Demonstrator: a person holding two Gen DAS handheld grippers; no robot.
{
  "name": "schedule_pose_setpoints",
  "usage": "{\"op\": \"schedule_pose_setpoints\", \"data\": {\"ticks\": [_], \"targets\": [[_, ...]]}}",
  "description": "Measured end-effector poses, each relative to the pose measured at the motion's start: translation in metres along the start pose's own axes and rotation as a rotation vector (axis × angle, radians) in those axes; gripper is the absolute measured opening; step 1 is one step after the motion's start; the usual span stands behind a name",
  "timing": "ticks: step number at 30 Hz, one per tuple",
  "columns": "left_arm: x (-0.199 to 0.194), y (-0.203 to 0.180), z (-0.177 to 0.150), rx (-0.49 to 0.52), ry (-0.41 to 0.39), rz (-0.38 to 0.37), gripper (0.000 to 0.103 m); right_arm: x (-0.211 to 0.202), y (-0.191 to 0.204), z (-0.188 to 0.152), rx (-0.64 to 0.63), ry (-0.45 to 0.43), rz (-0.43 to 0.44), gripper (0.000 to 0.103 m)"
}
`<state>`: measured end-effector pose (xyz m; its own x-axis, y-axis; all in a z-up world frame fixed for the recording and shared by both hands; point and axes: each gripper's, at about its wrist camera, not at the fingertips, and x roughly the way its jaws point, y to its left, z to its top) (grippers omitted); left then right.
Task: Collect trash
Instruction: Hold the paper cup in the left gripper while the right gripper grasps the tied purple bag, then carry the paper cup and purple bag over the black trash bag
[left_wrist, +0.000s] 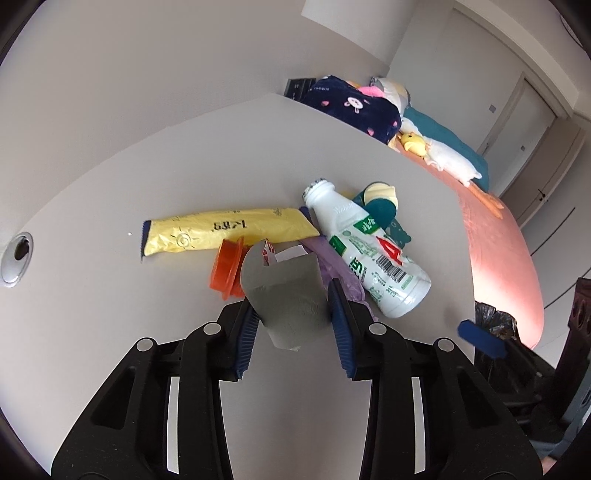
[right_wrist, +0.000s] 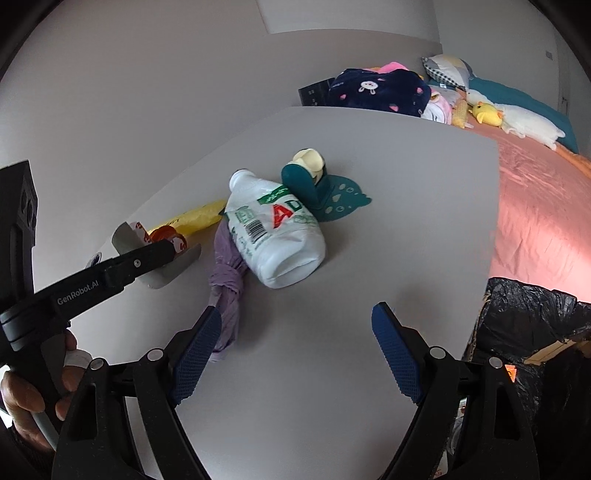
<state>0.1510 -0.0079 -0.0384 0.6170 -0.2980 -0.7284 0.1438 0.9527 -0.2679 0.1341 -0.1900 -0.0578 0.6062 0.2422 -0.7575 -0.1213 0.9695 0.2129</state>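
Left wrist view: your left gripper (left_wrist: 293, 314) was clamped on a grey carton (left_wrist: 286, 295), its blue pads (left_wrist: 246, 334) pressing both sides of the flattened pack. The carton stood between the jaws, torn top pointing away from you, and it looked lifted off the table (left_wrist: 147, 177), though that was hard to tell. Beyond it the rest of the trash lay on the table: a yellow wrapper (left_wrist: 225, 230) flat on its side, an orange lid (left_wrist: 226, 269) just left of the carton, a purple bag (left_wrist: 343, 273) to its right, and a white bottle (left_wrist: 365, 251) on its side, neck pointing away. A teal holder (left_wrist: 380, 210) sat touching the bottle on its far side. A black bin bag (left_wrist: 495, 321) showed at the table's right edge, with a bed (left_wrist: 498, 236) behind.

Right wrist view: your right gripper (right_wrist: 297, 350) had its jaws wide apart with nothing between them, low over bare table. The purple bag (right_wrist: 225, 280) lay just beside the left pad (right_wrist: 192, 362), its knot touching the bottle (right_wrist: 273, 236). At left your hand (right_wrist: 33, 391) held the left gripper (right_wrist: 162, 251), which gripped the carton (right_wrist: 166, 271). The bin bag (right_wrist: 532, 325) stood open at right, beside the table's edge.
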Motion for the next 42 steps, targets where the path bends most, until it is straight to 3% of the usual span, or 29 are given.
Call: {"op": "schedule_pose_setpoints", "data": {"ticks": [7, 13, 15, 16, 42], "targets": [[-0.013, 0.009, 0.005, -0.018, -0.060, 0.005, 0.034, 0.020, 0.024, 0.004, -0.028, 0.022, 0.021, 0.067], [-0.018, 0.015, 0.007, -0.038, -0.070, -0.007, 0.034, 0.039, 0.039, 0.005, -0.072, 0.051, -0.019, 0.052], [-0.018, 0.015, 0.008, -0.043, -0.071, -0.007, 0.034, 0.041, 0.044, 0.004, -0.105, 0.058, -0.014, 0.035], [-0.019, 0.015, 0.008, -0.043, -0.071, -0.009, 0.034, 0.042, 0.046, 0.004, -0.108, 0.065, -0.002, 0.019], [-0.051, -0.009, -0.005, 0.014, -0.095, -0.031, 0.034, -0.052, 0.030, 0.014, -0.068, -0.118, 0.041, 0.016]]}}
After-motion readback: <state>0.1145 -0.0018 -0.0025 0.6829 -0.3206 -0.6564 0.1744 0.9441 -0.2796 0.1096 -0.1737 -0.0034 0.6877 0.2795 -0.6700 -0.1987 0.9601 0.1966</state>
